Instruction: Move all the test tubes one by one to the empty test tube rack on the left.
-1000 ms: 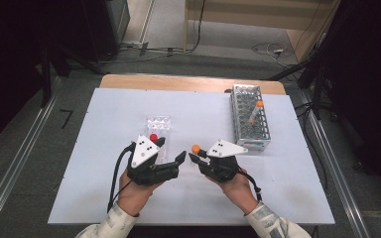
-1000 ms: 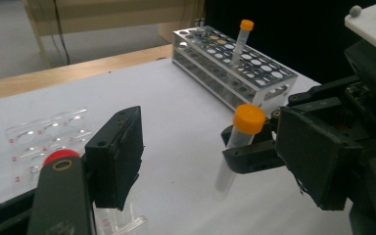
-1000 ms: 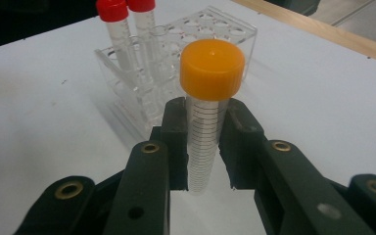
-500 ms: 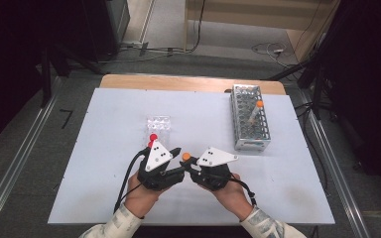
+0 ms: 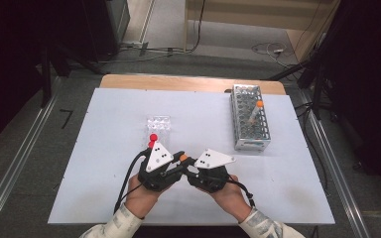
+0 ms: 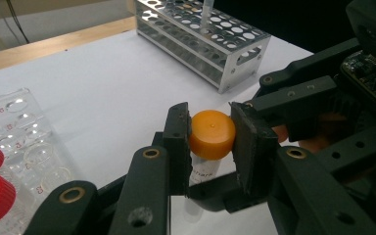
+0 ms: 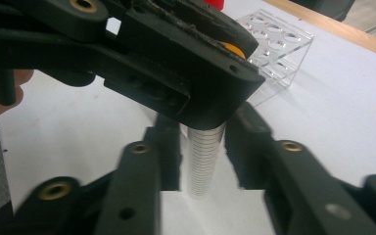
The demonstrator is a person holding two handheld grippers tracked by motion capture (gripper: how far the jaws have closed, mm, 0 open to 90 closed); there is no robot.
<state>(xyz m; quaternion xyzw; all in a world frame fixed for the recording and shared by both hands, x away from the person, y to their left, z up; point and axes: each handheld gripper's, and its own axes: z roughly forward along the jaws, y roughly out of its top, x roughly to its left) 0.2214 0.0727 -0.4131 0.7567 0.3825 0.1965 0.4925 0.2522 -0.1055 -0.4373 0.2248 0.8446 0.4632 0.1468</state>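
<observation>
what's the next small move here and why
Probably twist the orange cap off. The left gripper is clamped on its sides, while the right gripper grips the graduated tube below it. One turns while the other holds steady. This looks like an uncapping grip, though it could equally be tightening.

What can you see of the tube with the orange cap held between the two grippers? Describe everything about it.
The tube is a clear plastic cylinder with fine printed scale lines and a smooth, round orange cap. It stands roughly upright just above the white table, near the front edge. The left gripper clamps the cap from both sides, while the right gripper closes around the body below. Some dark lettering shows under the cap, too blurred to read.
</observation>
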